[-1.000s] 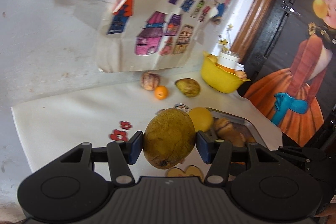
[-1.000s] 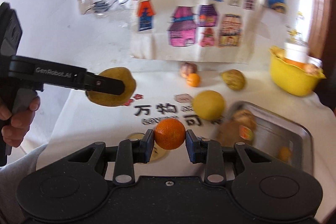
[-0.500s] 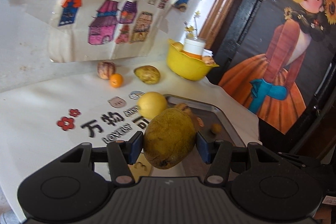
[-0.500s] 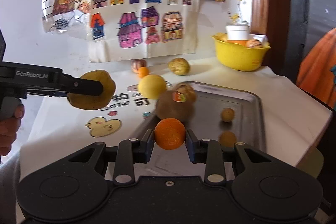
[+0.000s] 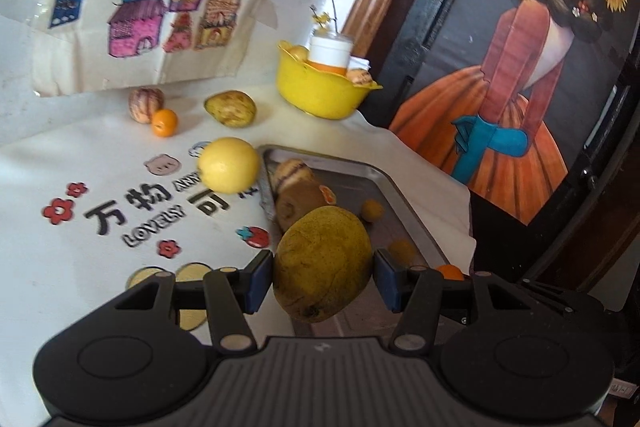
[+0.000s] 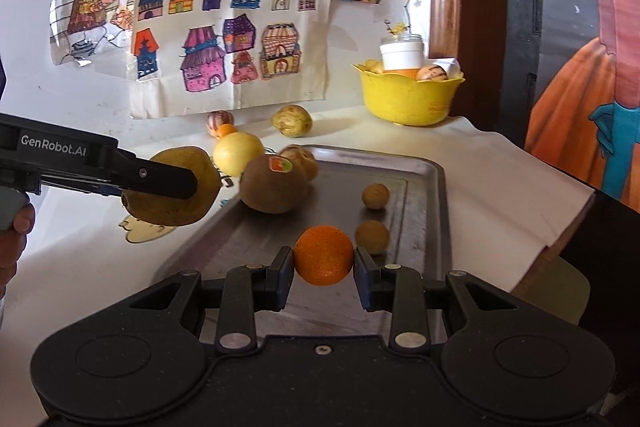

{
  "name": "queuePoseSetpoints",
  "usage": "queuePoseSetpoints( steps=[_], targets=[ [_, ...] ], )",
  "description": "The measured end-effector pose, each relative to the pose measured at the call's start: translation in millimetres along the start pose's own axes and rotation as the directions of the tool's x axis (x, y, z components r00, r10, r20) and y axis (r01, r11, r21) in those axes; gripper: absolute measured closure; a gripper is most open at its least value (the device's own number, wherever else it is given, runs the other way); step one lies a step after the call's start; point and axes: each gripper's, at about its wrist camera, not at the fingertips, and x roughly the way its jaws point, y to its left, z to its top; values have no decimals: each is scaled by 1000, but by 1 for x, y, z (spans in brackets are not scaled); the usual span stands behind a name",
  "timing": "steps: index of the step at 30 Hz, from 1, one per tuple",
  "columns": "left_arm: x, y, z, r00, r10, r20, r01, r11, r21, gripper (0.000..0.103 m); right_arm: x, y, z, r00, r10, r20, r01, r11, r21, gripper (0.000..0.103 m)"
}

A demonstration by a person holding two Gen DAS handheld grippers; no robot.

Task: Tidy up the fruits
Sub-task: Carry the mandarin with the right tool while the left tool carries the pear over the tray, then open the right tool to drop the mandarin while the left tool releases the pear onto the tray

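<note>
- The metal tray (image 6: 424, 195) serves as landmark; inside it lie a brown kiwi (image 6: 274, 185) with a sticker, a striped fruit behind it, and two small tan fruits (image 6: 375, 195).
- The right gripper (image 6: 323, 261) is clamped on a small orange (image 6: 324, 255), held above the tray's near end.
- The left gripper (image 5: 322, 277) is part-closed around a large yellow-green fruit (image 5: 322, 265), seemingly over the tray's left rim.
- A yellow round fruit (image 5: 229, 165) sits just left of the tray.
- A yellow bowl (image 6: 408, 99) stands beyond the tray.
</note>
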Motion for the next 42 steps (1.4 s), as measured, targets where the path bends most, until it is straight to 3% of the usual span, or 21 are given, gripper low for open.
queuePoseSetpoints(
  steps=[17,42],
  targets=[
    [39,-15,-6,998,-11,-64,13,999,30,45,5,-13,-8,999,-42,2,42,999,13,69],
    [55,-10,-10,996,-29,-87,30,999,15,44,35,-17,-10,997,-71,-42,71,997,-11,69]
  ],
)
